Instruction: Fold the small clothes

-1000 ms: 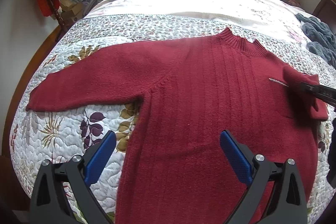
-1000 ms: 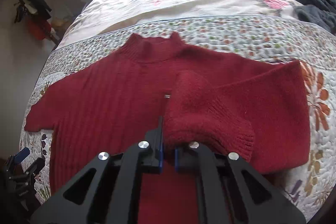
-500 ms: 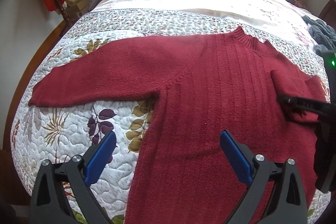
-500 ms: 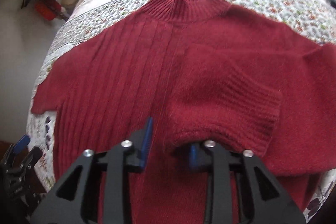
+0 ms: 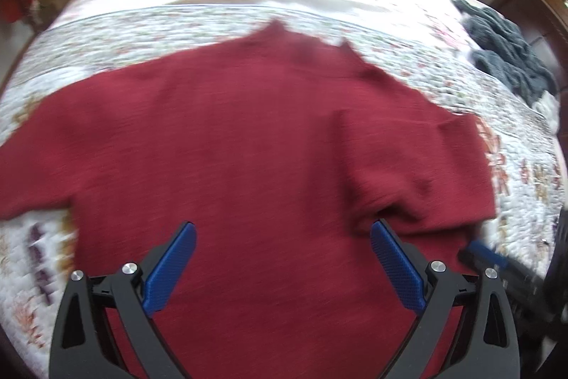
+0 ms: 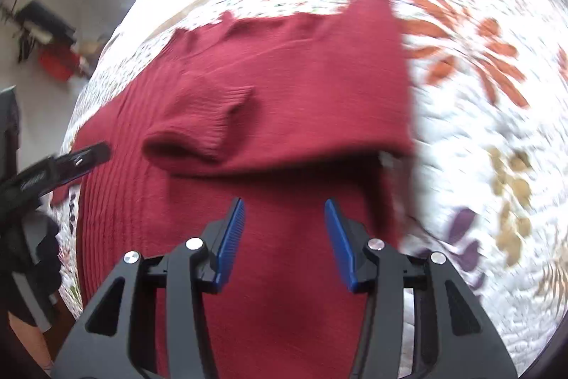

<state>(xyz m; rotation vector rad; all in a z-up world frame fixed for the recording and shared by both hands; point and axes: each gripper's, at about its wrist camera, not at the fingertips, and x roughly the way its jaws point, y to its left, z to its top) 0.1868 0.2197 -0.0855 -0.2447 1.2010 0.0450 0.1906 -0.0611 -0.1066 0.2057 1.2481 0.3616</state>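
Dark red knit sweater (image 5: 248,148) spread flat on floral quilted bedspread (image 5: 443,34), neck toward the far side of the bed; both views motion-blurred. One sleeve folded inward across the chest, ribbed cuff (image 6: 213,116) resting on the ribbed front, seen clearly only from the right wrist. Opposite sleeve (image 5: 35,166) extended sideways over the quilt, shown in full length only from the left wrist. Left gripper (image 5: 284,261) above the lower body of the sweater, blue-padded fingers (image 5: 170,269) spread wide, nothing between them. Right gripper (image 6: 284,237) likewise parted and empty, just above the fabric below the folded sleeve. Grey-blue knit pile (image 5: 504,52) at the far right of the bed. Red item and dark hanging objects (image 6: 53,59) beside the bed, visible from the right wrist; blurred beyond recognition from the left.
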